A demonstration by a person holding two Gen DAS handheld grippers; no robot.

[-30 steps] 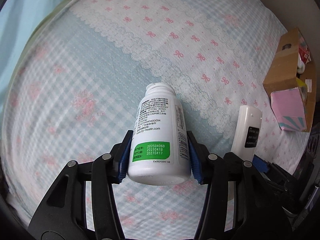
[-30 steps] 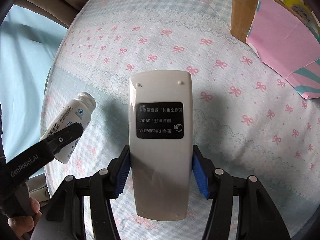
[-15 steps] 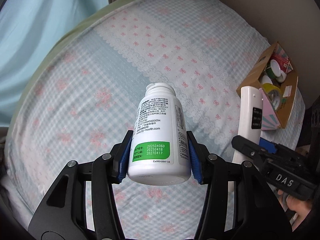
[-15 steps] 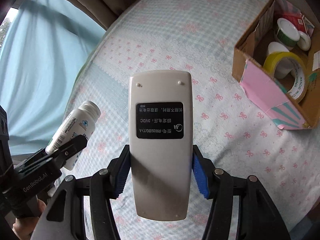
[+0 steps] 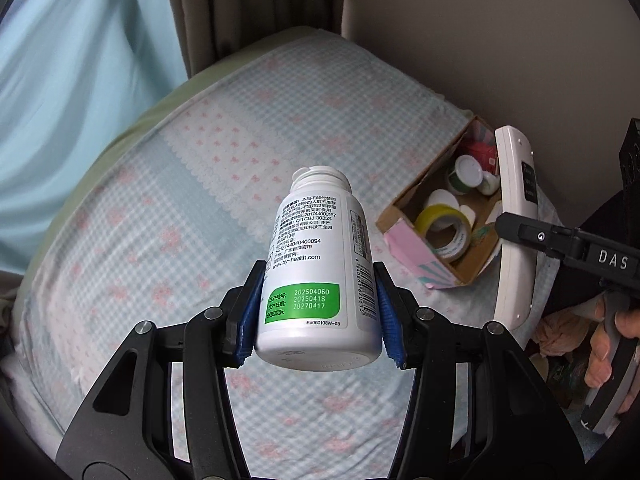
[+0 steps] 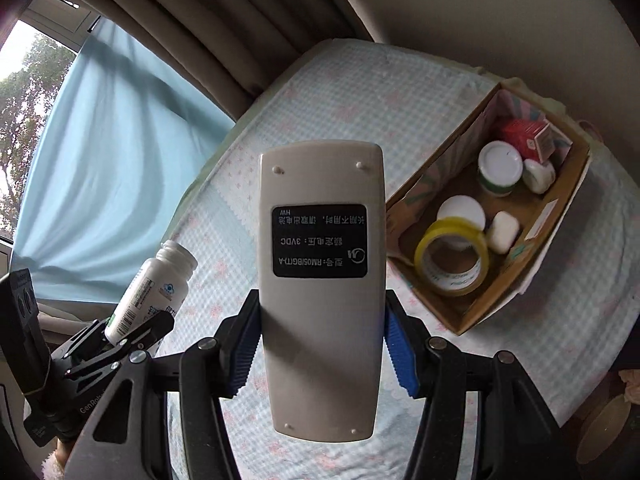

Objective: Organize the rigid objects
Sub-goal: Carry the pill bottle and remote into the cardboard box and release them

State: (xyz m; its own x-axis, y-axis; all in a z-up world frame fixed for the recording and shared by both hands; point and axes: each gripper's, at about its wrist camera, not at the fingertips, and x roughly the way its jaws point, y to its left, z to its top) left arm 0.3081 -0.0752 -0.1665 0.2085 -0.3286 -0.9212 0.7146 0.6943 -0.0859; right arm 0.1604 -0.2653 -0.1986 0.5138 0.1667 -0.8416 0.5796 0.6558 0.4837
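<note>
- Left claw [image 5: 318, 312] clamped on the lower body of a white pill bottle [image 5: 320, 264], blue pads pressed on both sides, cap pointing away toward the bed [image 5: 168, 216].
- Right claw [image 6: 322, 344] pinching a pale grey remote control [image 6: 322, 280] across its waist, label side up, jaws only as wide as the casing.
- Both loads now carried high above the bedspread; a second ago hovering low over it, with only a corner of the box showing.
- Cardboard box [image 6: 536, 236] now fully in sight off to the right, open top showing yellow tape roll [image 6: 452, 260], small white-lidded jar [image 6: 500, 168], red packet [image 6: 528, 138].
- Probably mid-transfer: lifted clear, heading for the box; room left inside looks tight for the long remote.
</note>
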